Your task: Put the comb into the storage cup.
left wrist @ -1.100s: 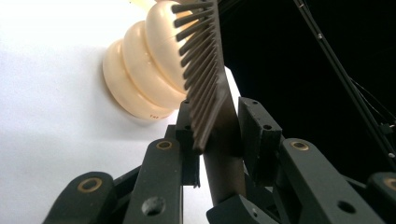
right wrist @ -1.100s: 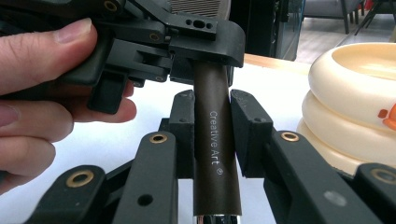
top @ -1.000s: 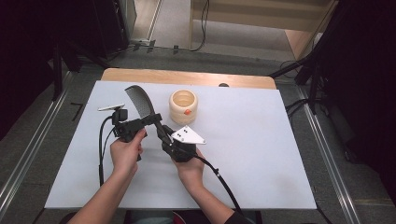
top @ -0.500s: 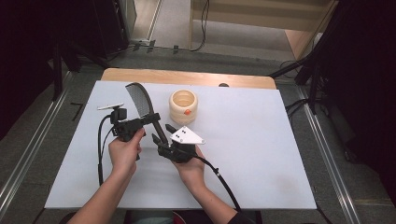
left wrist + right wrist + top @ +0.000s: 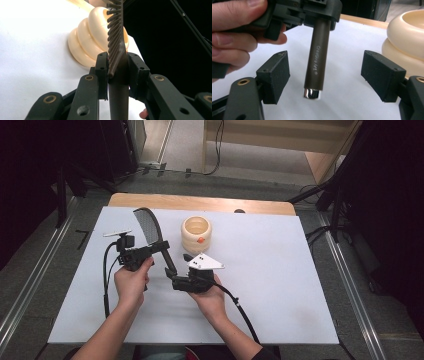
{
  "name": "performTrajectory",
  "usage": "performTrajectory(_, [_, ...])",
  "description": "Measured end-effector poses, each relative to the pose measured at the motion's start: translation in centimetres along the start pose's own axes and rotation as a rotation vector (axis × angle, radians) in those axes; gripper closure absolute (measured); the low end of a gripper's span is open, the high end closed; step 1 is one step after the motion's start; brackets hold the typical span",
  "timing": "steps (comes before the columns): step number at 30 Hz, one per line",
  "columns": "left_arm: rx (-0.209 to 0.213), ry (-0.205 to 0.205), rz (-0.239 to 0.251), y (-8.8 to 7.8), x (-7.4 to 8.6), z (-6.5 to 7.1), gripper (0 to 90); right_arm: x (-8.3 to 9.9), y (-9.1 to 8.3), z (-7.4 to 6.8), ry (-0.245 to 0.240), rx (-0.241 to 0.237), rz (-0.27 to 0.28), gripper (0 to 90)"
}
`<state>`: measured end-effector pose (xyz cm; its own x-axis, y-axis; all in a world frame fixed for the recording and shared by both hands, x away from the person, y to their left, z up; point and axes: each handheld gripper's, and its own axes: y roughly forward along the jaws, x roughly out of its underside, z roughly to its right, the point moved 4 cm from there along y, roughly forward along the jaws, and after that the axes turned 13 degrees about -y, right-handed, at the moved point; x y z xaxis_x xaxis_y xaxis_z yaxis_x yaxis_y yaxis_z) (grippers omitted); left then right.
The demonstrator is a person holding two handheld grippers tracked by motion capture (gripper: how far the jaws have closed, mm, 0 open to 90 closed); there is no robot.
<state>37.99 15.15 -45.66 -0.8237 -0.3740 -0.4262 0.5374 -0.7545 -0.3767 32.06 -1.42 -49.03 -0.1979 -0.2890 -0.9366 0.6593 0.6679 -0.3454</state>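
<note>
Hairbrush (image 5: 152, 232) was found held above the white worktop (image 5: 280, 285), just left of the cream ribbed pot (image 5: 196, 233), bristle head pointing away from me. I judged the step to be a handover: the brush had passed to my left gripper (image 5: 117, 67), whose fingers (image 5: 102, 70) were pinching it where the bristles meet the handle. My right gripper (image 5: 324, 75) had its fingers (image 5: 274, 75) spread wide, having just been opening, with the handle end (image 5: 313, 92) between them but untouched. Next move, in my judgement: draw the right gripper back clear of the handle without knocking it.
</note>
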Motion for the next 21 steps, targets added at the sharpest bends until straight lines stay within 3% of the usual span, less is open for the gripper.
performTrajectory(11, [-0.019,0.031,-0.005,-0.1,-0.2,0.1,72.9,0.2,-1.0,0.4,0.008,-0.076,-0.037,21.1])
performTrajectory(21, [-0.03,0.051,-0.006,-0.1,-0.2,0.0,72.9,0.8,-1.9,1.1,-0.016,-0.085,-0.051,21.0])
